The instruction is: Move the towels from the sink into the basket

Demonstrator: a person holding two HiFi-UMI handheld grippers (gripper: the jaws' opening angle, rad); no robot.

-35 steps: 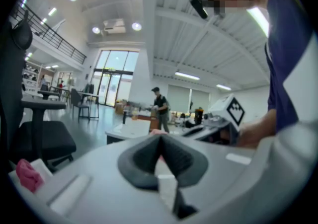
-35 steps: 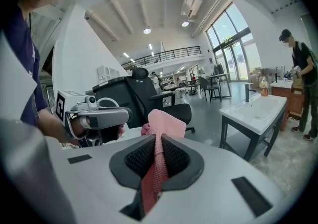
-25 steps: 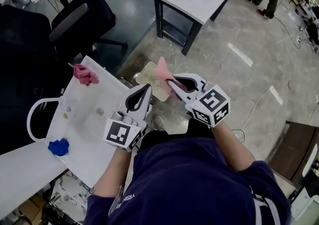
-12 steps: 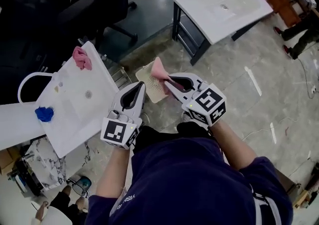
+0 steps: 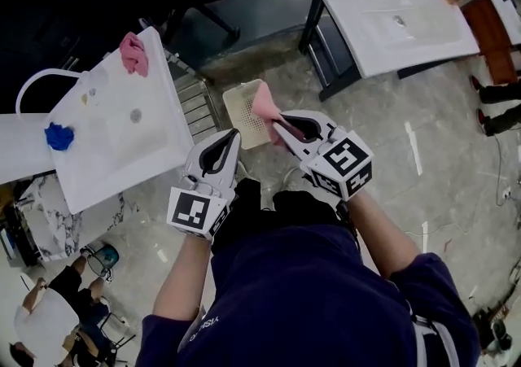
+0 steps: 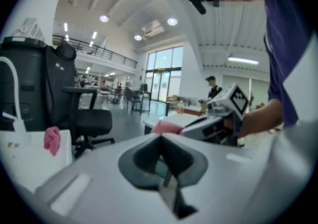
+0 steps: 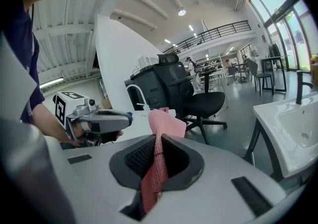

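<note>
Since swinging clear of the sink (image 5: 114, 141) a second ago, now lower, over right edge of basket (image 5: 242, 109). Noted right gripper (image 5: 274, 123) pinched narrow on pink towel (image 5: 264, 103), left gripper (image 5: 234, 136) closed on nothing. Ready to drop, by the look. Left behind on sink, far left: second pink towel (image 5: 133, 54), blue towel (image 5: 59, 136).

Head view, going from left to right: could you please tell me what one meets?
Blue towel → dark pink towel → left gripper → right gripper, shut on a light pink towel → far sink.
</note>
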